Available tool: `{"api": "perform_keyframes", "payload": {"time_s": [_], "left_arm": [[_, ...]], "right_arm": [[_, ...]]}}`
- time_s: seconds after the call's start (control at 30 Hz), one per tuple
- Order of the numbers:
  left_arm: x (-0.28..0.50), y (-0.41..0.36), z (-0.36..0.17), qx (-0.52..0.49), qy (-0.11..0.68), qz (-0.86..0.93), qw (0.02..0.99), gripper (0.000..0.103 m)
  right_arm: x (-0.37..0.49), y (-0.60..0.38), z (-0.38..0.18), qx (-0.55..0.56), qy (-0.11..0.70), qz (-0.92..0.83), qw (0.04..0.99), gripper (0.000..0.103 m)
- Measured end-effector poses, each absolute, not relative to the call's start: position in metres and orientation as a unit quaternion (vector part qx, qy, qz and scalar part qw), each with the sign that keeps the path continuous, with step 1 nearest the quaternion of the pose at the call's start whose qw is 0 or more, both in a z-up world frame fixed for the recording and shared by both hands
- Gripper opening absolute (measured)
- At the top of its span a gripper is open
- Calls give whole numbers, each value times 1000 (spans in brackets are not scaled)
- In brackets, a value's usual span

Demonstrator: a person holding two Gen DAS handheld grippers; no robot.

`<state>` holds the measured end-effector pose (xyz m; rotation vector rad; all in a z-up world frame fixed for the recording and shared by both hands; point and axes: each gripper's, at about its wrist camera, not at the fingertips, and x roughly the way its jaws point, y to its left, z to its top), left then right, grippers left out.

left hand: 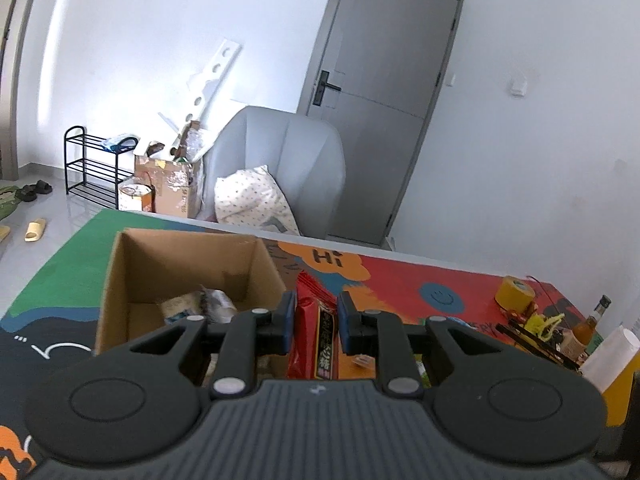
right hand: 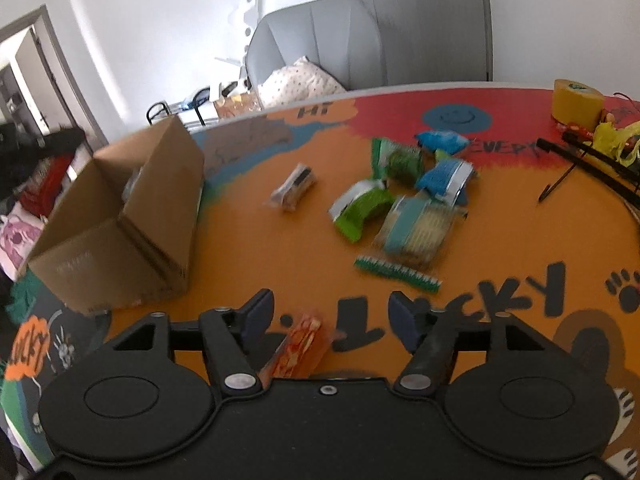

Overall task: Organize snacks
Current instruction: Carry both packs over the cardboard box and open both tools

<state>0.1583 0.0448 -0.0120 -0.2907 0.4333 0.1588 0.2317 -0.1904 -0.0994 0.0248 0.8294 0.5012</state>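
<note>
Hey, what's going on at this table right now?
A person with a gripper in each hand is sorting snacks into a cardboard box. The left gripper is shut on a red snack packet, held beside the box. The right gripper is open over an orange packet on the table. More snacks lie loose beyond it.

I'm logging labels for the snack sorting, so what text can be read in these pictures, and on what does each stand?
"Hi": on the orange blob of the table mat.
"LUCKY": large black letters on the table mat.
"LUCKY": small orange badge at the mat's left edge.
"EVERY...": black on the mat's red patch, partly hidden.
Red snack packet between the left fingers: print too small to read.
Cardboard box: side print blurred.
</note>
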Motion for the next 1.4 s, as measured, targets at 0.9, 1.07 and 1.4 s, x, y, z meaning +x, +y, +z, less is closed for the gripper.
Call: {"api": "perform_keyframes", "payload": {"time_s": [0.9, 1.07, 1.4], "left_arm": [[124, 108, -18, -180, 221, 167, 944, 46], [119, 108, -19, -179, 228, 161, 944, 68], [111, 118, -20, -178, 237, 165, 941, 92]], "right_arm": [[224, -143, -61, -22, 333, 303, 893, 16], [226, -125, -42, -28, 305, 324, 895, 17], [227, -90, -11, -34, 267, 365, 891, 17]]}}
